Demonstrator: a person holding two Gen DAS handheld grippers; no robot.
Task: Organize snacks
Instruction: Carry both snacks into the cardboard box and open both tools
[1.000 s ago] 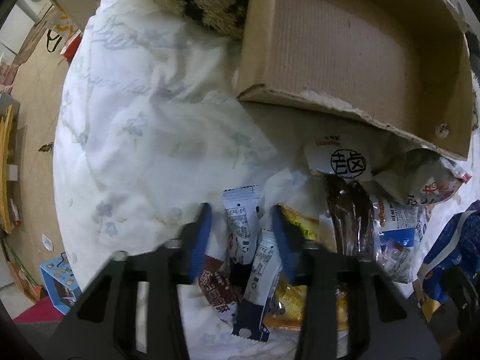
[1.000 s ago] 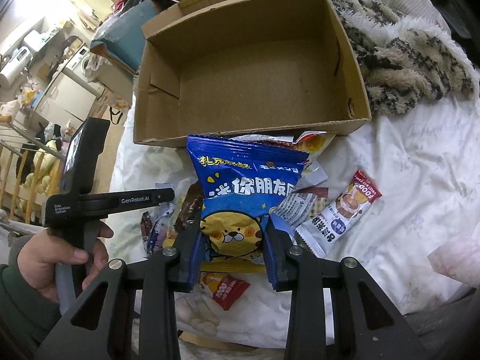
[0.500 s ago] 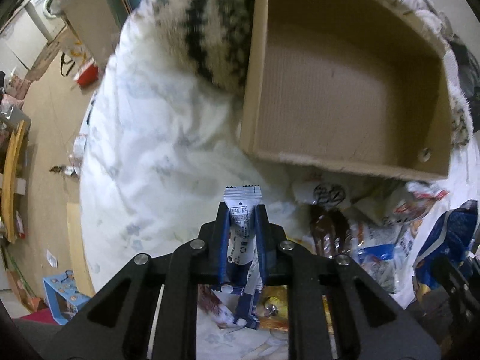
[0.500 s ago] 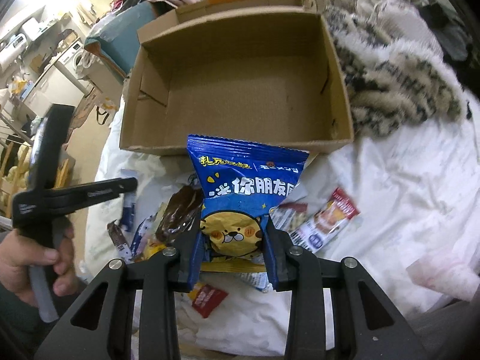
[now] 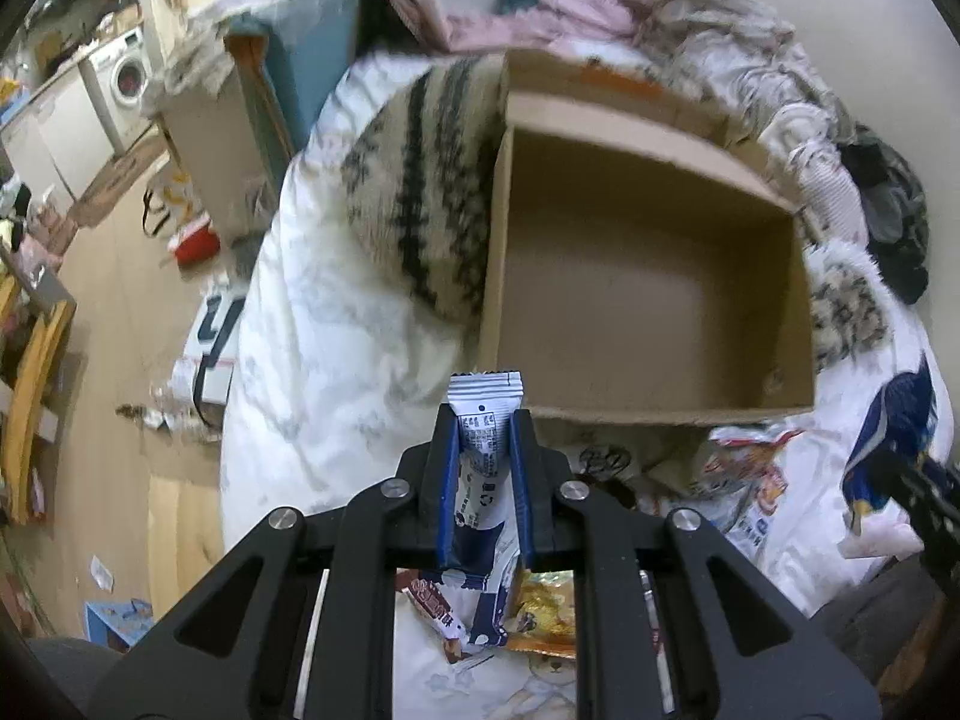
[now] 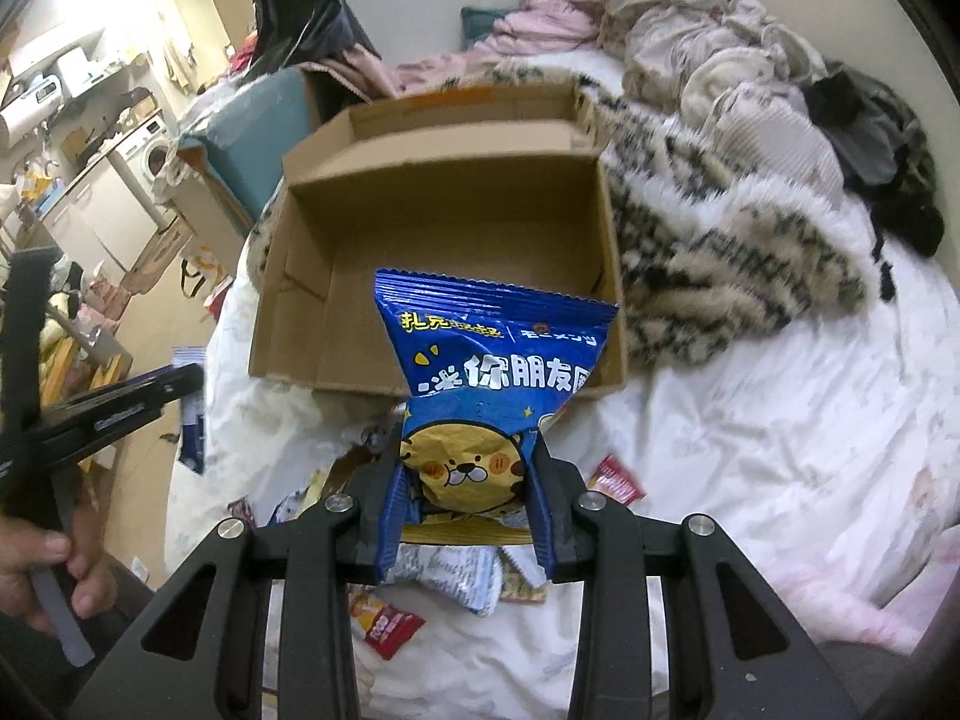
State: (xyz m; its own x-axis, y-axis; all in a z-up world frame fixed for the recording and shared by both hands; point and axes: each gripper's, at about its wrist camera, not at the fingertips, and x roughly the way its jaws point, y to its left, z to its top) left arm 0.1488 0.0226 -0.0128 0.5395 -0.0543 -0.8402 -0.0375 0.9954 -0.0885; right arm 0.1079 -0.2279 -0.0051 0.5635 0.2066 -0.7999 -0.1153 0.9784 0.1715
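Cardboard box [image 5: 648,276] gapes empty beyond both held packets, rim unobstructed.

The cardboard box [image 5: 648,276] is matt brown corrugated paper with rough torn edges. The blue snack bag [image 6: 492,360] is glossy printed film, creased. The slim white sachet [image 5: 483,432] looks smooth, shiny plastic. The white bedsheet [image 6: 750,420] is soft matt cloth; the patterned blanket [image 6: 720,240] is fuzzy.
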